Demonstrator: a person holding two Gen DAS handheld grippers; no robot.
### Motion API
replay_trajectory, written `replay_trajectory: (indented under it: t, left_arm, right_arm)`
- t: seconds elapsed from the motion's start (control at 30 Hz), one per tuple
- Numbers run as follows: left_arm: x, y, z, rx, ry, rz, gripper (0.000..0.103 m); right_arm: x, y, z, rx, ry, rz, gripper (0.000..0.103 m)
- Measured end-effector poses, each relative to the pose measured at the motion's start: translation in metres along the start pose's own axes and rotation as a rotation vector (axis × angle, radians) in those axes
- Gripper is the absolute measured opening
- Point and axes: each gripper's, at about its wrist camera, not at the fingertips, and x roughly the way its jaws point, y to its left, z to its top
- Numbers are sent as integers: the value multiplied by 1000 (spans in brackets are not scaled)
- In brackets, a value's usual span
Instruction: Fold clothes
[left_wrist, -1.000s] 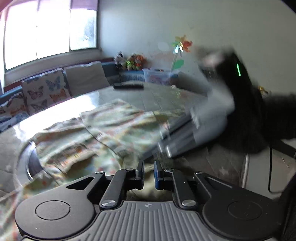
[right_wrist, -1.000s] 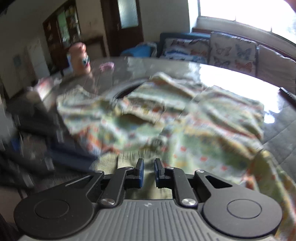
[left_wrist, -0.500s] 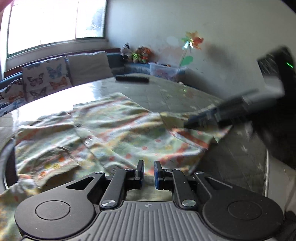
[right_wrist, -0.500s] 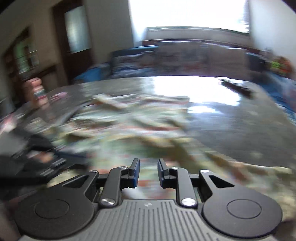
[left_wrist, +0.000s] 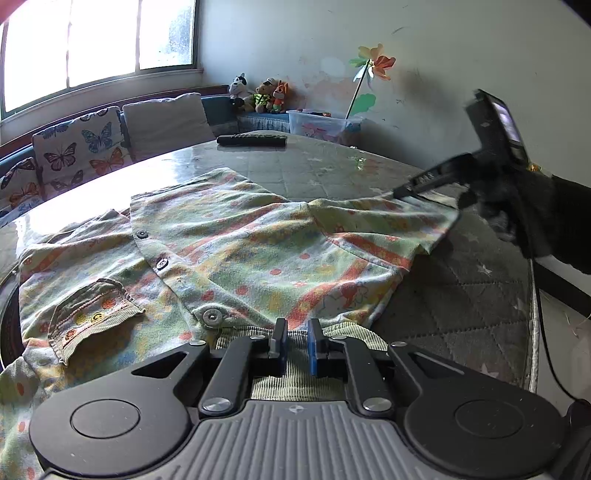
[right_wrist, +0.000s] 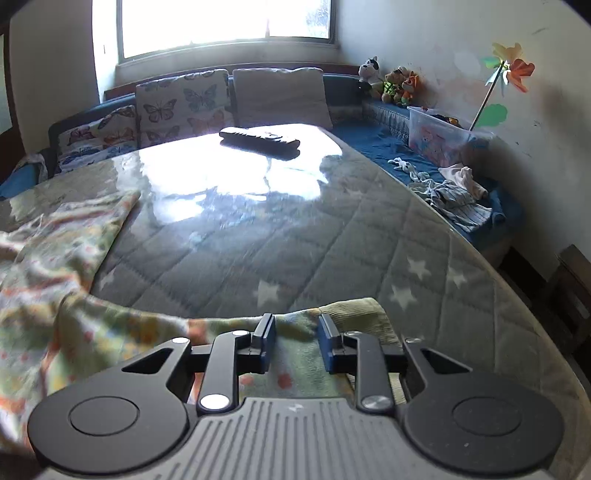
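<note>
1. Your left gripper (left_wrist: 294, 345) has a ribbed grey body with two round black discs at its sides.
2. Its black linkage arms carry silver screws, and its narrow jaws are lined with blue pads.
3. Your right gripper (right_wrist: 297, 341) is built the same way.
4. A black sleeve (left_wrist: 554, 218) covers your right arm, and a thin black cable (left_wrist: 543, 325) hangs beneath it.

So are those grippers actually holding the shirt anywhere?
Right gripper: its jaws have just been opening, and the sleeve end of the shirt lies loose between them. Left gripper: nearly closed over the hem; a pinch cannot be told.
</note>
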Motion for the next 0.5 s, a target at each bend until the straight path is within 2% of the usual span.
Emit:
replay_trajectory:
  t: [0.27,0.5]
  left_arm:
    - [1,-1,0,9,3,3,13]
    - [2,-2,0,18,6,4,14]
  right_arm:
    - [25,0,19,-11,-38,42,26]
    - [4,-11,12,27,-63,34,33]
